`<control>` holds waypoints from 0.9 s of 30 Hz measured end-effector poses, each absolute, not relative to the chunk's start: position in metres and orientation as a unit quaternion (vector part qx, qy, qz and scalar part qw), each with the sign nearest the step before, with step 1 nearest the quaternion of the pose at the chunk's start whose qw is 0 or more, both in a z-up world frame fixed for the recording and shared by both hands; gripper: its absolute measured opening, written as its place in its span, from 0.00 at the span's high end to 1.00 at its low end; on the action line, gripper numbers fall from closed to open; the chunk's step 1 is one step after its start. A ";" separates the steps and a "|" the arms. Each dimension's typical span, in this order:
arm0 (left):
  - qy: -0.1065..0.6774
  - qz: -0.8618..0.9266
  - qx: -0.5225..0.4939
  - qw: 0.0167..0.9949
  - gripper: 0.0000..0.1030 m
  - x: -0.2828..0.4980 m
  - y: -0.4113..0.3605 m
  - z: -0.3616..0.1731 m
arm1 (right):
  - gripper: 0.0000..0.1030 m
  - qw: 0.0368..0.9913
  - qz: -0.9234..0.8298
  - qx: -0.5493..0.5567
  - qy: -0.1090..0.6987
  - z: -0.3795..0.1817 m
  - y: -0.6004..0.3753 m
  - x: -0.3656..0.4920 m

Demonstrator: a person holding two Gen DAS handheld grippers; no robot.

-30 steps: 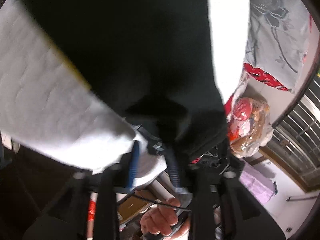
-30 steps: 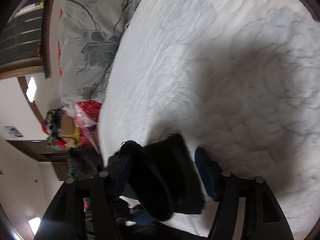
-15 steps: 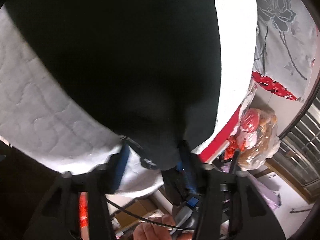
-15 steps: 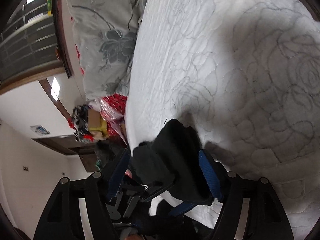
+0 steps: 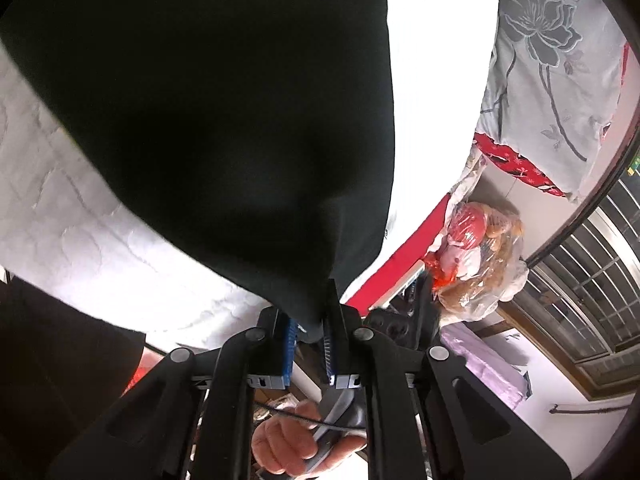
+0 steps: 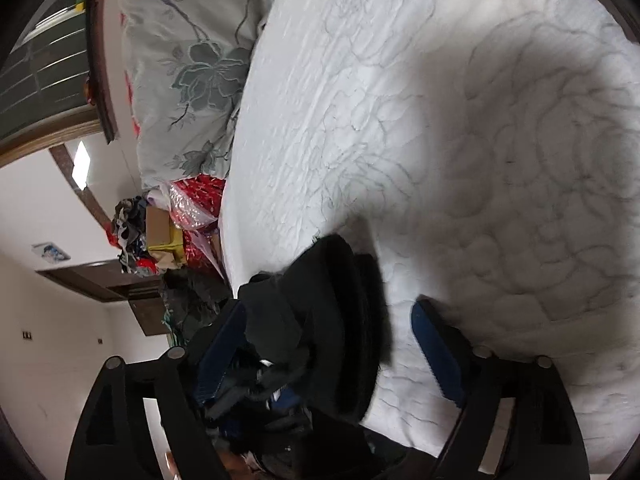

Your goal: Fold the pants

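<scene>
The black pants (image 5: 224, 112) lie spread on the white quilted bed (image 5: 80, 240) and fill most of the left wrist view. My left gripper (image 5: 309, 336) is at their near edge, its jaws closing, and the blue pads (image 5: 289, 340) pinch the cloth's hem. In the right wrist view a bunched fold of the pants (image 6: 340, 312) sits at the bed's edge between the fingers of my right gripper (image 6: 328, 356). Its jaws are opening wide; the right pad (image 6: 436, 356) stands clear of the cloth. A person's hand (image 5: 296, 448) shows below the left gripper.
A grey floral duvet (image 5: 560, 60) (image 6: 188, 60) lies along the bed's far side. Beside the bed are a plastic bag of goods (image 5: 476, 256), a barred window (image 5: 592, 280) and a pile of boxes and clothes (image 6: 156, 236). White quilt (image 6: 500, 160) stretches ahead of the right gripper.
The left jaws have come together on the pants' near edge. The right jaws have spread apart and no longer squeeze the bunched fold.
</scene>
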State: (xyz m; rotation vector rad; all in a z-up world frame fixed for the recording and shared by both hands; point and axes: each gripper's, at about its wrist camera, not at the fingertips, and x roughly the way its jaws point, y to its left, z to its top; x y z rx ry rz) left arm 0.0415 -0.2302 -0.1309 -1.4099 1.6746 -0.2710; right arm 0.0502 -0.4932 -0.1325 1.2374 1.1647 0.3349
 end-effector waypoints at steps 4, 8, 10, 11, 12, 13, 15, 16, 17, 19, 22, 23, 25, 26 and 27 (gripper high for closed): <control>0.677 -0.117 -0.575 0.444 0.91 0.038 -0.226 -0.128 | 0.15 0.632 0.166 0.536 0.535 -0.132 -0.480 0.062; 0.671 -0.118 -0.573 0.456 0.91 0.040 -0.223 -0.128 | 0.27 0.634 0.157 0.538 0.532 -0.133 -0.481 0.059; 0.674 -0.114 -0.573 0.452 0.91 0.038 -0.226 -0.135 | 0.31 0.621 0.145 0.557 0.533 -0.142 -0.485 0.057; 0.677 -0.110 -0.570 0.453 0.91 0.037 -0.229 -0.138 | 0.33 0.620 0.141 0.559 0.533 -0.143 -0.487 0.057; 0.677 -0.106 -0.567 0.456 0.91 0.036 -0.232 -0.140 | 0.35 0.622 0.140 0.556 0.534 -0.143 -0.487 0.058; 0.678 -0.102 -0.565 0.460 0.91 0.034 -0.236 -0.141 | 0.35 0.626 0.141 0.548 0.537 -0.141 -0.486 0.060; 0.679 -0.093 -0.558 0.468 0.90 0.032 -0.242 -0.141 | 0.36 0.637 0.138 0.528 0.544 -0.136 -0.483 0.063; 0.678 -0.090 -0.555 0.474 0.90 0.031 -0.245 -0.141 | 0.36 0.644 0.137 0.518 0.546 -0.134 -0.483 0.065; 0.678 -0.089 -0.551 0.478 0.90 0.031 -0.247 -0.141 | 0.38 0.651 0.132 0.507 0.549 -0.133 -0.483 0.068; 0.681 -0.082 -0.542 0.487 0.90 0.032 -0.250 -0.142 | 0.51 0.653 0.123 0.500 0.555 -0.137 -0.484 0.072; 0.691 -0.091 -0.541 0.470 0.91 0.036 -0.248 -0.143 | 0.85 0.658 0.111 0.479 0.570 -0.140 -0.483 0.074; 0.692 -0.095 -0.545 0.464 0.91 0.038 -0.247 -0.142 | 0.86 0.665 0.116 0.467 0.571 -0.137 -0.482 0.075; 0.691 -0.103 -0.556 0.450 0.92 0.039 -0.242 -0.138 | 0.89 0.687 0.122 0.449 0.558 -0.123 -0.480 0.074; 0.690 -0.107 -0.560 0.446 0.92 0.039 -0.240 -0.136 | 0.89 0.694 0.124 0.444 0.554 -0.118 -0.479 0.074; 0.687 -0.112 -0.566 0.442 0.92 0.039 -0.236 -0.132 | 0.89 0.699 0.127 0.440 0.549 -0.112 -0.477 0.073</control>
